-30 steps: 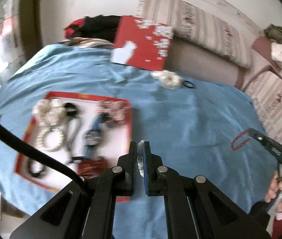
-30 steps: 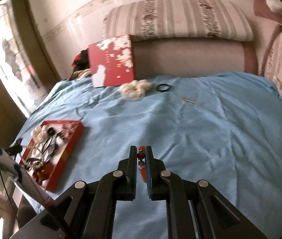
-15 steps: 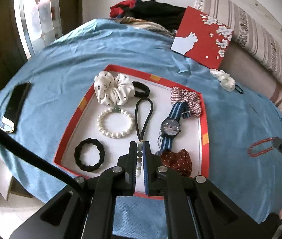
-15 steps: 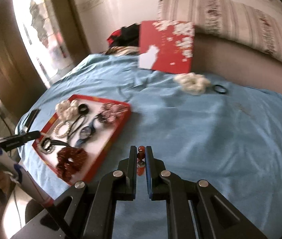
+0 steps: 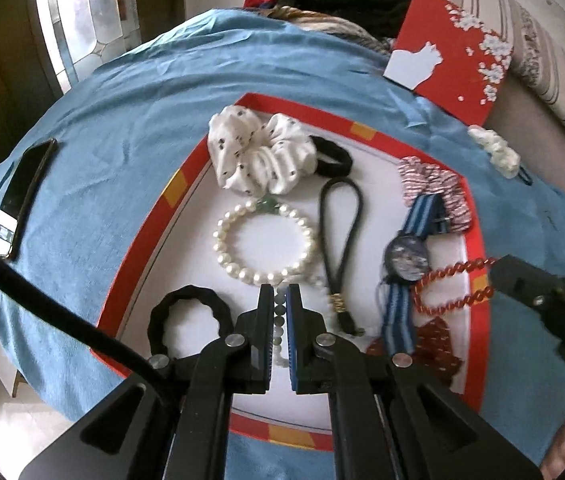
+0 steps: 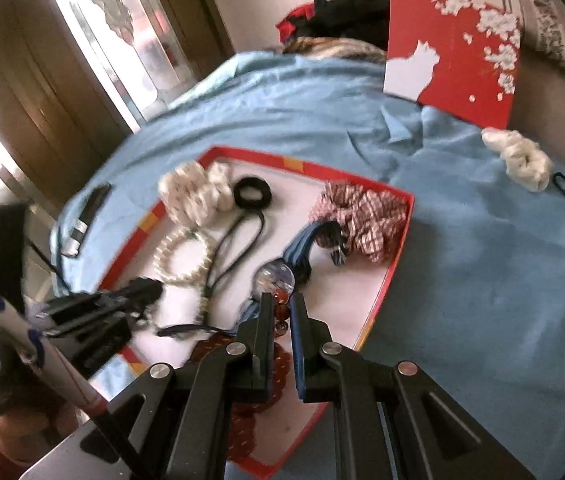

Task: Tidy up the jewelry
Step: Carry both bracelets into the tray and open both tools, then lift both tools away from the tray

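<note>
Two bracelets held over the red tray on the bed | left gripper fingers pinch pale bead bracelet | right gripper fingers pinch red bead bracelet | lower onto bare white floor, clear of watch, then release.

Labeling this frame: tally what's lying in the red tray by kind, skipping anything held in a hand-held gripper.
Fabric scrunchies: 3 (white dotted, red-white plaid, dark red)
Black hair ties: 3 (thick band, long loop, wavy ring)
Pearl bracelet: 1
Wristwatch: 1
Total: 8 in the red tray
</note>
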Available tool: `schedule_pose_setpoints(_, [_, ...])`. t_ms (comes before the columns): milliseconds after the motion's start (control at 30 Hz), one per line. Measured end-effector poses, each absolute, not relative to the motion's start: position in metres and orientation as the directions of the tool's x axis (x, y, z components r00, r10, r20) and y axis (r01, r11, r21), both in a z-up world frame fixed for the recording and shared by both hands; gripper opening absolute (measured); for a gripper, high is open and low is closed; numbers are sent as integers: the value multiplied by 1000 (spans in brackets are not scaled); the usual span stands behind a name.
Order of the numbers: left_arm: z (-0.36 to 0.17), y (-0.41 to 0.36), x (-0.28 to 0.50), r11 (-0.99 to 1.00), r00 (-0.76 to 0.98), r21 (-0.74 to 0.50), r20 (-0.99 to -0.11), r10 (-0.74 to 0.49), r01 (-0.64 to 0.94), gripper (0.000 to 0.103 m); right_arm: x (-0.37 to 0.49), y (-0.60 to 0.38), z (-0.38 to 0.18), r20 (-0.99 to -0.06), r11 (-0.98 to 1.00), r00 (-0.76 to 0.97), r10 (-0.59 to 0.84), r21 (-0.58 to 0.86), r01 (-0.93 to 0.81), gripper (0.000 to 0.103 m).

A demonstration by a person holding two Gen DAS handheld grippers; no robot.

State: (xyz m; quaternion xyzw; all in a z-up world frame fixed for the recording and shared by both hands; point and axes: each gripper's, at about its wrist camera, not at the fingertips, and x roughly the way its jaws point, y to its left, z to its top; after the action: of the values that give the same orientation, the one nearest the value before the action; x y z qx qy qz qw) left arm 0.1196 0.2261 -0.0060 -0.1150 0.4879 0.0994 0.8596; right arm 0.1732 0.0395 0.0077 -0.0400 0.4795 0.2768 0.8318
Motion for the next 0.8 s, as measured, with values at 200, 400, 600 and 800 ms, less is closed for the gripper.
schedule_pose_setpoints(200, [-5,229,122,950,513,-111,-856,58,-292,6,182,27,-16,-852,858,381,358,139,-495,10])
schedule_pose_setpoints(400, [14,225,112,946,553,-164,-833,19,-279,31,178,-1,-1,-812,861,429,397,168,-479,43])
schedule_pose_setpoints(600, [38,217,84,940,596,-163,-802,51,-299,40,195,-5,-14,-834,898,430,346,161,-410,43])
schedule_pose_setpoints(800, [44,208,56,925,614,-160,-784,93,-344,47,211,3,-37,-876,931,415,247,96,-353,17])
